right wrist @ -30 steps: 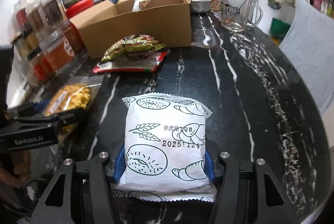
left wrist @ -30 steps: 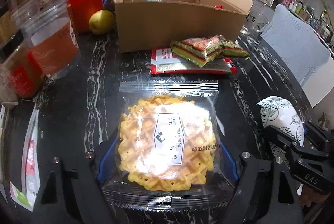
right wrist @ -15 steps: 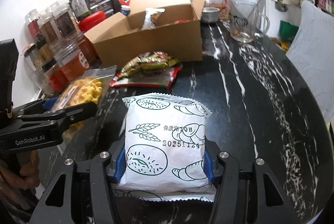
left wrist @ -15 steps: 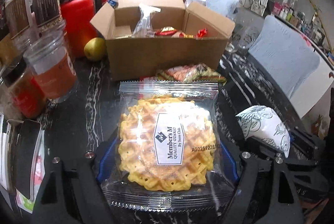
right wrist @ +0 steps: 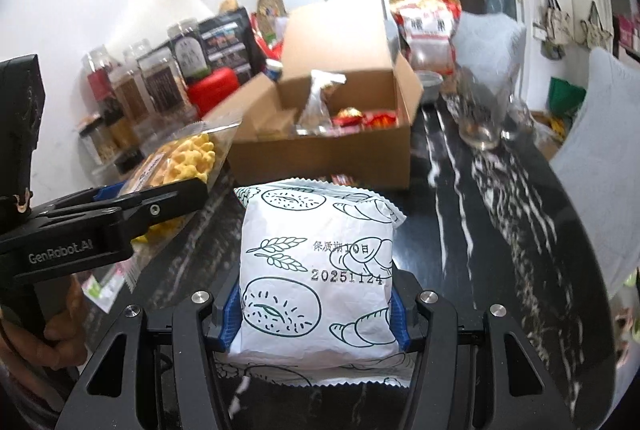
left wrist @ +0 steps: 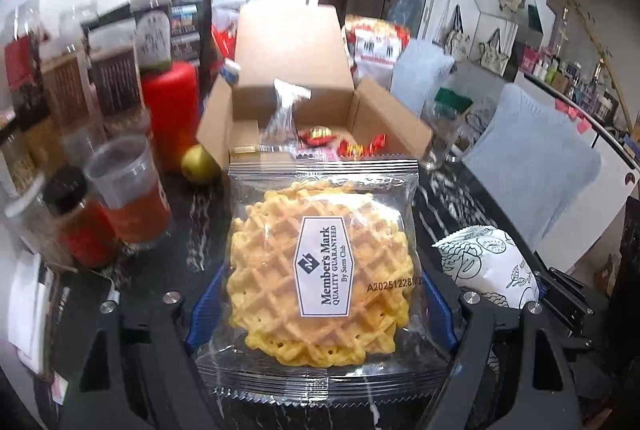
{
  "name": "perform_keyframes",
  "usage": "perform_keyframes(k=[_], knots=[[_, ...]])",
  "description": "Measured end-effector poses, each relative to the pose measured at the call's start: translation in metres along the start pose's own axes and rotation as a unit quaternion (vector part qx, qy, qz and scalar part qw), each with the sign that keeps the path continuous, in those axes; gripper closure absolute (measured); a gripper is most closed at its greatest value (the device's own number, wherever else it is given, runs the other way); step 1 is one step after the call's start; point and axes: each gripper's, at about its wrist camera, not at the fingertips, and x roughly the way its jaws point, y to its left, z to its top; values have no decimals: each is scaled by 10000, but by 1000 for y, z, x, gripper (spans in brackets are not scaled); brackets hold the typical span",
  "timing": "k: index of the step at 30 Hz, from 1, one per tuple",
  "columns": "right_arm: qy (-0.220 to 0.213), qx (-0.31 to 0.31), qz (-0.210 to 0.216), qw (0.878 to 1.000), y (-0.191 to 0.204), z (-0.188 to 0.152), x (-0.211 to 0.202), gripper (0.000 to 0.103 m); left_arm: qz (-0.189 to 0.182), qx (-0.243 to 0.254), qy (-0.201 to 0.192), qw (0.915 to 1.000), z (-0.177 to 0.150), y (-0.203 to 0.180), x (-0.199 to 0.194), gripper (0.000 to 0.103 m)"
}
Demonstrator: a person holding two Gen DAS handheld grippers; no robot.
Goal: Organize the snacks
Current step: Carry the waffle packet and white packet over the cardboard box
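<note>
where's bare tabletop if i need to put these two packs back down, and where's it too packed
Free: the black marble table right of the cardboard box, in front of the glass mug. Crowded: the left edge, where jars, a plastic cup and a red canister stand close together. The box already holds red-wrapped snacks.

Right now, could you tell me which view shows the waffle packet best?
The left wrist view: the waffle packet faces the camera, label readable. The right wrist view shows it only edge-on at left, partly hidden.
</note>
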Motion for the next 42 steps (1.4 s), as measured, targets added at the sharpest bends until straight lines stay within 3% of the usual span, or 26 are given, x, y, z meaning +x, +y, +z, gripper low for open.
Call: perform_keyframes(k=[6,16,30,42], knots=[[-309,-141,251,9991,8,21,-15,47,10,141,-291,9995,15,-3,-21,20],[-689,-282,314,9967,11,59,-18,47,-113,139,-617,9979,47,-1,-24,20],[-914,-395,138,9949,-10,118,11,47,-121,292,-844,9959,110,6,14,20],[-725,-462,-73,9963,-28,154,60,47,-111,226,-717,9971,140,21,66,20]])
